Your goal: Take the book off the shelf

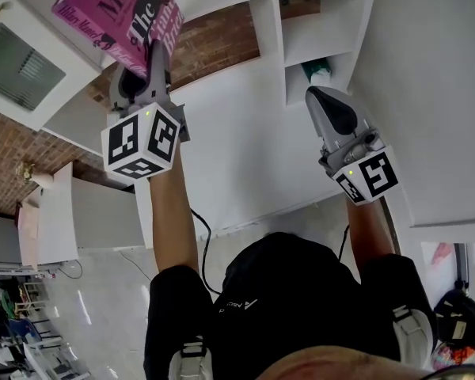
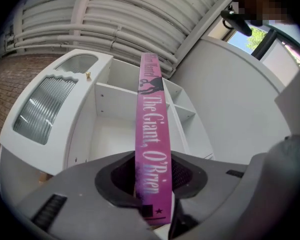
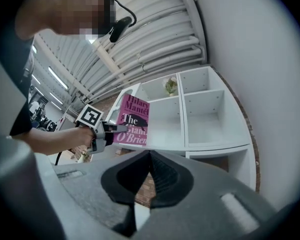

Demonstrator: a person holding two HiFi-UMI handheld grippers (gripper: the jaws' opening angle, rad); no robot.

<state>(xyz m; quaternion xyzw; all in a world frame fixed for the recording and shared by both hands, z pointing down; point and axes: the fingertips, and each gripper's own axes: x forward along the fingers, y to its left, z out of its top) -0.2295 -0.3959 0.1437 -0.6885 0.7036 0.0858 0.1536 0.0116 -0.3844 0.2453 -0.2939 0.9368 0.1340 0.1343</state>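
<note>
Book, pink paperback: off the white shelf, held in the air before its left compartments. Handling: likely best gripped firmly and drawn clear of the shelf's front edge. Left gripper: arm raised, jaws clamped on the spine's lower end. Right gripper: arm raised, jaws together, empty.

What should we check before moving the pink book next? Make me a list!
1. Left gripper clamped on book: ok, the jaws squeeze its spine.
2. Book out of shelf: ok, it looks held in front of it.
3. Right gripper out of the way: ok, it is shut, empty and apart from the book.
4. Green thing in an upper cell safe: ok, it sits away from the book.
5. Spot to put the book down: cannot tell, none shows.
</note>
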